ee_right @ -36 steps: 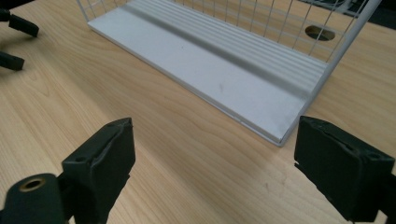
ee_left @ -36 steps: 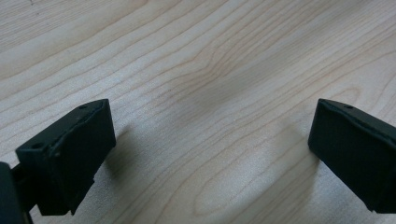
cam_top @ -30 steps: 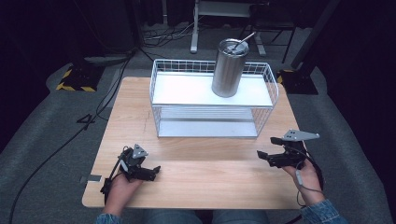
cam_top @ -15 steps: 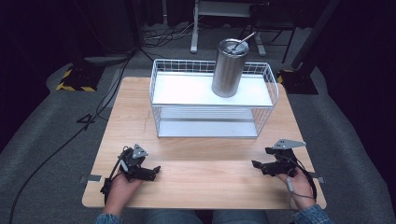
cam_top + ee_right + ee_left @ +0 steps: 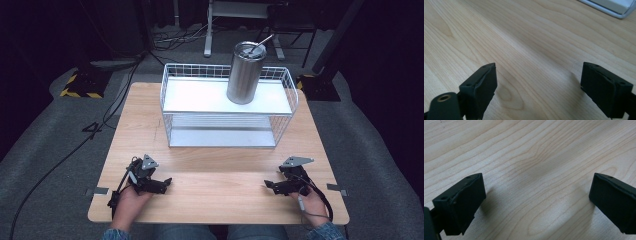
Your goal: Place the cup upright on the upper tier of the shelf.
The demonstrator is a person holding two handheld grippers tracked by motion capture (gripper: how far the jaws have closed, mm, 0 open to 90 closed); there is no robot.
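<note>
A steel tumbler point(image 5: 245, 72) with a straw stands upright on the top shelf of a white wire rack point(image 5: 228, 109) at the back of the wooden table point(image 5: 215, 170). My left gripper point(image 5: 166, 183) rests on the table near the front left, held by a hand, its jaws wide apart and pointing right. In the left gripper view the gripper point(image 5: 536, 200) holds nothing over bare wood. My right gripper point(image 5: 268, 187) rests near the front right, pointing left, open and empty. The right gripper point(image 5: 539, 85) shows bare wood between its fingers point(image 5: 482, 85).
The rack's lower white edge point(image 5: 611, 7) appears at the top right of the right gripper view. Cables point(image 5: 115, 100) trail over the grey floor left of the table. Black stands and a yellow-striped base point(image 5: 80, 85) sit behind the table.
My right gripper has come down and toward the front of the table, and now rests on the wood. The left gripper has not moved.
</note>
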